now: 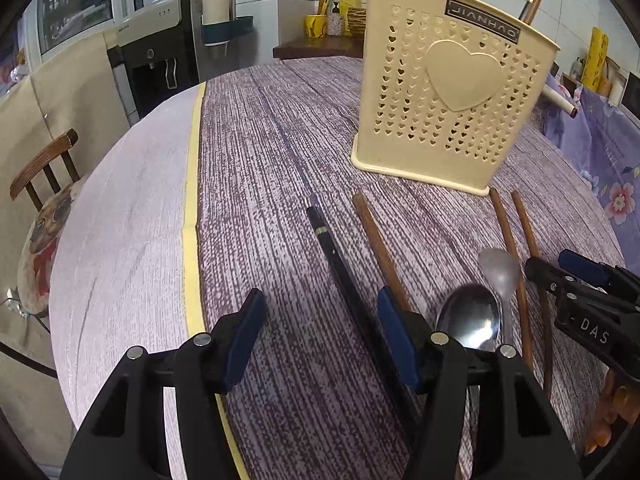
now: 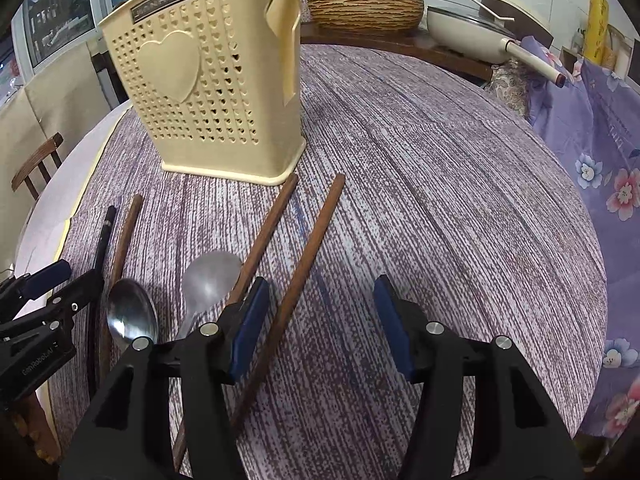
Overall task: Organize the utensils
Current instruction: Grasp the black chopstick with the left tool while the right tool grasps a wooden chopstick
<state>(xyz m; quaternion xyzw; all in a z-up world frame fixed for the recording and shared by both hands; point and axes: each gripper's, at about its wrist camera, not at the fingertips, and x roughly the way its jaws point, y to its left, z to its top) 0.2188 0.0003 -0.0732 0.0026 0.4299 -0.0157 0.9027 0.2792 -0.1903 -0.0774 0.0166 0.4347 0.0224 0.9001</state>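
From the left wrist, the left gripper (image 1: 320,336) hangs with its jaws apart and nothing between them, above the purple tablecloth (image 1: 260,152); a black chopstick (image 1: 340,264) runs under the gap, a brown chopstick (image 1: 380,248) lies just beside it, and a shiny metal spoon (image 1: 470,318) and a duller spoon (image 1: 500,268) lie to the right, short of the cream utensil holder (image 1: 452,96). From the right wrist, the right gripper (image 2: 320,328) is likewise spread and empty, with one brown chopstick (image 2: 308,256) passing between its fingers on the cloth. These sticks look light, stiff and thin, lying flat, so pinching near mid-length seems safest; the polished spoon may slip, so its handle seems the better hold.
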